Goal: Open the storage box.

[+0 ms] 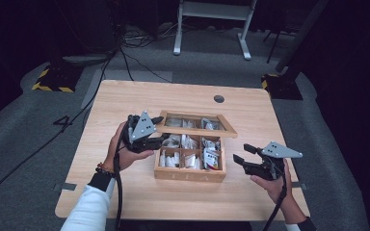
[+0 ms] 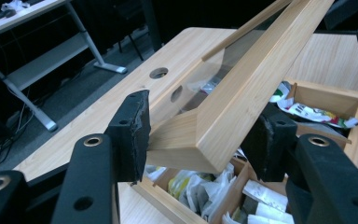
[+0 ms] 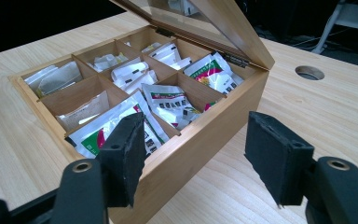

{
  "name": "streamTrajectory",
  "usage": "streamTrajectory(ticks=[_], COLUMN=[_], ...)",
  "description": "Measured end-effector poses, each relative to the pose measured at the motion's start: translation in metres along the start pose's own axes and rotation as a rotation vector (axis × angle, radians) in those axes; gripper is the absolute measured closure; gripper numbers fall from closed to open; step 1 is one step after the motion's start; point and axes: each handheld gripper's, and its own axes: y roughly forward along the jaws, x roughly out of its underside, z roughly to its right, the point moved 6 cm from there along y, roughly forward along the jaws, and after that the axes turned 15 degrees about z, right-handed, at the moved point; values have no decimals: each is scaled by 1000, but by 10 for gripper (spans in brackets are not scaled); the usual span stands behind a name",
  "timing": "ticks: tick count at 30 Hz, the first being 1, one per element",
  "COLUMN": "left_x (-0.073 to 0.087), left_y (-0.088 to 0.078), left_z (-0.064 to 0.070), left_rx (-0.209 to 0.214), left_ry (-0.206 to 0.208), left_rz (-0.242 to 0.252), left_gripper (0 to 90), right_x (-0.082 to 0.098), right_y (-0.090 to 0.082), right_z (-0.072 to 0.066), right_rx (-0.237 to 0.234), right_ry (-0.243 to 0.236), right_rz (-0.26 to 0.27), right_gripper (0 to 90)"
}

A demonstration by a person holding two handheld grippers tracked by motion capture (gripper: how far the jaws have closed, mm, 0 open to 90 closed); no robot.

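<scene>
From above, a wooden box (image 1: pixel 190 166) of tea bags sits mid-bench (image 1: pixel 125 101), its glass lid (image 1: pixel 196 123) raised partway. The left gripper (image 1: pixel 155 139) holds the lid's front left corner; the right gripper (image 1: pixel 244 154) hangs just right of the box, touching nothing.

Left gripper view: both pads clamp the lid's (image 2: pixel 242 98) wooden corner.

Right gripper view: jaws wide apart, nothing between them, the box (image 3: pixel 205 135) corner just beyond, packets (image 3: pixel 168 105) inside

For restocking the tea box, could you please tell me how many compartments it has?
9, a three-by-three grid in the open light wooden box: three by the front wall, three mid-row, three at the hinges, partly hidden under the raised glass-paned lid.
</scene>
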Motion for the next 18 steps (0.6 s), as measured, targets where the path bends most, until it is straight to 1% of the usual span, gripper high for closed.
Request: streamTrajectory(ticks=[2, 8, 11, 18], left_x=[-1, -9, -12, -16], left_y=[0, 5, 7, 12], left_z=[-1, -11, -17, -29], left_rx=[1, -7, -8, -30], left_ry=[-5, -26, -33, -49], left_rz=[3, 22, 27, 37], left_gripper=[471, 479, 488, 520], right_x=[0, 4, 4, 7], right_y=[0, 2, 2, 4], right_z=[1, 1, 0, 0], right_rx=[-2, -5, -15, -12], right_ry=[1, 0, -3, -8], right_rz=[1, -14, -9, -25], right_gripper=[376, 377, 368, 369])
